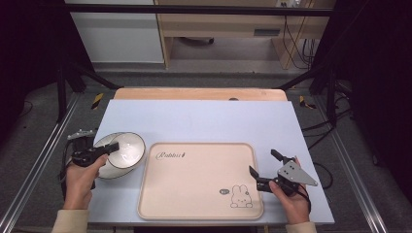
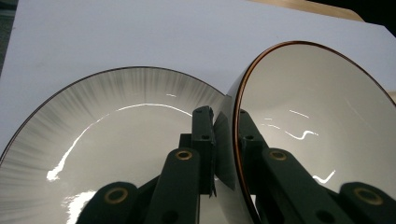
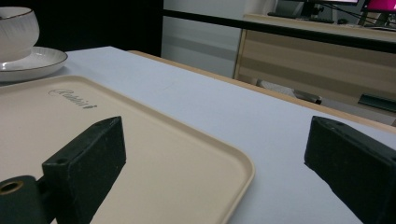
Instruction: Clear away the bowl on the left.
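Note:
My left gripper [image 1: 104,148] is shut on the rim of a white bowl [image 1: 125,148] with a thin brown edge, at the table's left. In the left gripper view the bowl's [image 2: 317,116] wall is pinched between the two jaws of the left gripper [image 2: 226,116], and the bowl tilts over a white plate [image 2: 107,121] with grey streaks. That plate [image 1: 109,170] lies partly under the bowl. My right gripper [image 1: 263,162] stands open by the right edge of a beige tray [image 1: 194,194], with nothing between its jaws. In the right gripper view the right gripper [image 3: 215,154] stands over the tray's [image 3: 140,140] corner.
The tray, printed with a rabbit [image 1: 241,196], lies in the middle of the pale blue table [image 1: 204,119]. The bowl [image 3: 16,28] and plate [image 3: 32,63] show far off at the upper left of the right gripper view. Black frame bars [image 1: 194,8] and wooden furniture stand behind the table.

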`<move>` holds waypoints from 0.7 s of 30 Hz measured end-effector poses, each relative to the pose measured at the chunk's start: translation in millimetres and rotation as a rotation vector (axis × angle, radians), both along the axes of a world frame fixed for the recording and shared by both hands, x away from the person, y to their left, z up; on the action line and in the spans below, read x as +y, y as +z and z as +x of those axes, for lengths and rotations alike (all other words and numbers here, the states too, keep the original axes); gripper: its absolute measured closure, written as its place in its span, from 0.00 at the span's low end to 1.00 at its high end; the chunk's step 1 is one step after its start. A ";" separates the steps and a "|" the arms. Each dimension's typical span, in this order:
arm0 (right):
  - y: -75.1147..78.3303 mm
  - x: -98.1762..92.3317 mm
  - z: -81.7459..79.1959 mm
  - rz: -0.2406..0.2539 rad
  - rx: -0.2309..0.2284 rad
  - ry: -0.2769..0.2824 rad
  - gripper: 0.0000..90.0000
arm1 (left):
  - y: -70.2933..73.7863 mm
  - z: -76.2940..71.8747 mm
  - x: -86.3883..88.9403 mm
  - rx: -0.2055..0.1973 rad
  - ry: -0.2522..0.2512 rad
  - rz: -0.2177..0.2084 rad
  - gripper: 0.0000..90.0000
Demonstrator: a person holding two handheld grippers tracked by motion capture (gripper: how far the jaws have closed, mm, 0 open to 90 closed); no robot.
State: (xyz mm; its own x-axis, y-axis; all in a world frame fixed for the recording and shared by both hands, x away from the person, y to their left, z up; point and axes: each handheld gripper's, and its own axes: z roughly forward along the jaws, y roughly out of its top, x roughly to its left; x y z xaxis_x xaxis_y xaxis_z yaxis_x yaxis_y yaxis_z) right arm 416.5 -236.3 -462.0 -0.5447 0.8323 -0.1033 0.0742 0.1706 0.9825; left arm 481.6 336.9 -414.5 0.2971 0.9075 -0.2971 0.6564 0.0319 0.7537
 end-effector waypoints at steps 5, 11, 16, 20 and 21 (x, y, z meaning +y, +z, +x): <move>-0.3 0.0 0.0 -0.001 -0.003 0.000 0.06 | 1.3 -0.2 -9.1 -0.007 -0.020 0.006 0.91; -0.2 0.1 0.2 0.001 -0.004 0.003 0.06 | 4.6 -0.9 -17.4 -0.024 -0.040 0.006 0.91; -0.2 0.8 0.1 0.002 -0.004 0.006 0.06 | 7.2 -1.7 -23.9 -0.030 -0.060 0.013 0.91; 0.1 0.9 0.0 0.003 -0.006 0.008 0.06 | 8.5 -2.0 -32.1 -0.031 -0.083 0.018 0.91; 0.1 0.9 0.0 0.003 -0.006 0.008 0.06 | 8.4 -1.9 -33.6 -0.031 -0.087 0.020 0.91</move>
